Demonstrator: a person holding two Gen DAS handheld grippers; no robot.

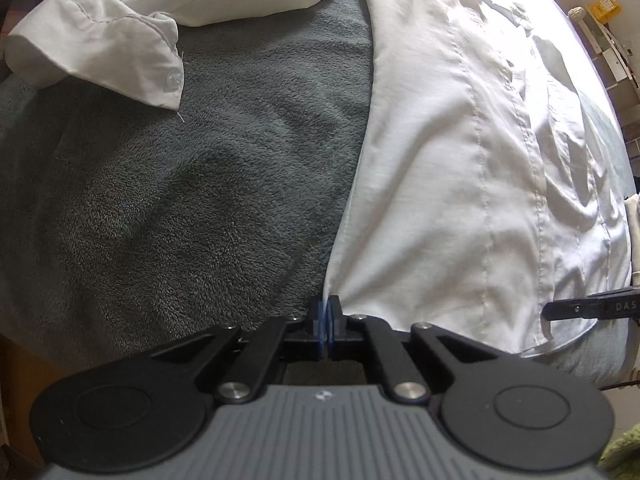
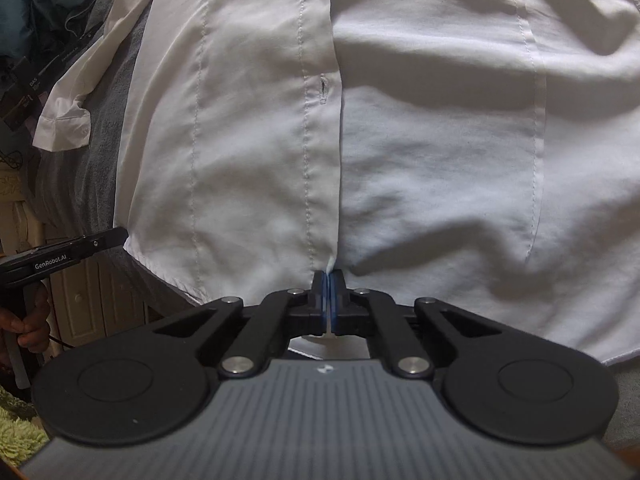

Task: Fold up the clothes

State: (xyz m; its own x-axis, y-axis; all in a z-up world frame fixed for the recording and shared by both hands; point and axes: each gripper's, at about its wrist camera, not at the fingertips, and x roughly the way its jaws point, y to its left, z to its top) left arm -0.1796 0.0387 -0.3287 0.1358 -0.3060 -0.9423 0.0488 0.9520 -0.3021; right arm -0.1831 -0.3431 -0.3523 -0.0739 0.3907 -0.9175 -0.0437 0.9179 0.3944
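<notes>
Dim light, blown-out upper right, fisheye-bent edges

One white shirt [image 1: 460,160] — two hand-held grippers [image 1: 327,312] — one blanket [image 1: 200,200]

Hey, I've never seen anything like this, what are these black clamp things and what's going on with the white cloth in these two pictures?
There is no robot here. A person holds a hand-held gripper in each hand, and each carries a wide-angle camera looking along its two fingers. One picture comes from the left hand-held gripper, the other from the right hand-held gripper. A white button-up shirt lies spread on a grey fleece blanket. One sleeve cuff rests on the blanket to the side. Both grippers are pinched shut on the shirt's near hem: the left at its side edge, the right where the two front panels meet. The person's hand holding the left tool shows at the right view's edge.
</notes>
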